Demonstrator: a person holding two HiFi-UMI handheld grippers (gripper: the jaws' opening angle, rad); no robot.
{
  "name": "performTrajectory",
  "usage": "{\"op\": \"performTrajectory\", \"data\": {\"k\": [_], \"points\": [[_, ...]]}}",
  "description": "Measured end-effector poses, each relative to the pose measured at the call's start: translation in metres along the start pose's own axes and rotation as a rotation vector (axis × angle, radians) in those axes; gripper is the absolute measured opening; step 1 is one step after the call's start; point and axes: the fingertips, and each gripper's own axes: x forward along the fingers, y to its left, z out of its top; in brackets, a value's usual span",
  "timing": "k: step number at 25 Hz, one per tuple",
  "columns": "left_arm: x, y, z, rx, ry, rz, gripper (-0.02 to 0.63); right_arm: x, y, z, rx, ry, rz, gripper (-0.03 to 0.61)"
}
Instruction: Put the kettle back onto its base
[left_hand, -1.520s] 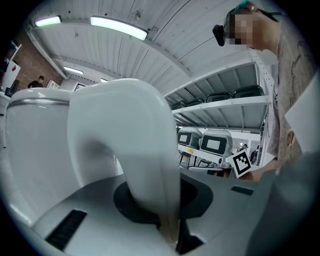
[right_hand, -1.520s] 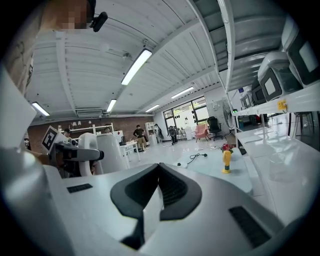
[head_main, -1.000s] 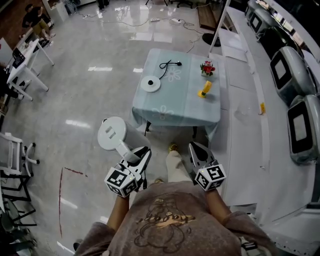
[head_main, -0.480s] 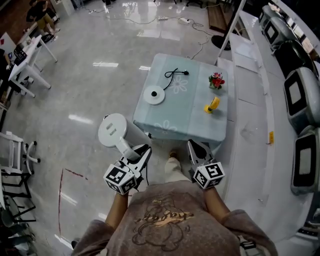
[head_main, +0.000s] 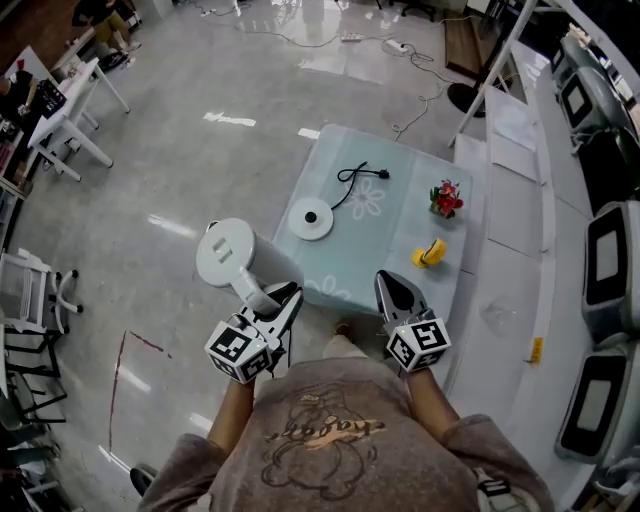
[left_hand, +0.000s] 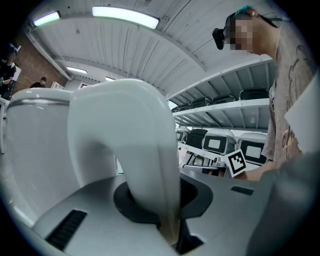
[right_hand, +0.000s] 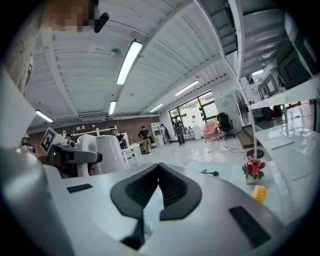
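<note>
A white kettle (head_main: 236, 259) hangs to the left of the table, above the floor, and my left gripper (head_main: 281, 297) is shut on its handle (left_hand: 131, 150). In the left gripper view the handle fills the space between the jaws, with the kettle body (left_hand: 35, 145) at the left. The round white base (head_main: 310, 217) lies on the light blue table (head_main: 400, 225) ahead, its black cord and plug (head_main: 361, 179) trailing behind it. At the table's near edge my right gripper (head_main: 391, 286) points forward, shut with nothing in it (right_hand: 159, 167). In the right gripper view the kettle (right_hand: 108, 150) shows at the left.
A small pot of red flowers (head_main: 445, 197) and a yellow object (head_main: 428, 254) stand on the table's right side. White shelving with monitors (head_main: 610, 270) runs along the right. White desks and chairs (head_main: 62, 120) and people are far off at the left, across a glossy floor.
The table and its base have come nearer and lower in the head view as both grippers travel forward together. The kettle stays in the left gripper's hold.
</note>
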Motion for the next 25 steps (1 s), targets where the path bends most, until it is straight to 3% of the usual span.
{"op": "performTrajectory", "data": {"k": [10, 25], "points": [[0.065, 0.025, 0.015, 0.013, -0.007, 0.022, 0.067, 0.040, -0.053, 0.018, 0.003, 0.014, 0.033, -0.003], [0.125, 0.071, 0.020, 0.067, 0.028, -0.088, 0.067, 0.075, -0.078, 0.031, 0.004, 0.023, -0.044, -0.003]]}}
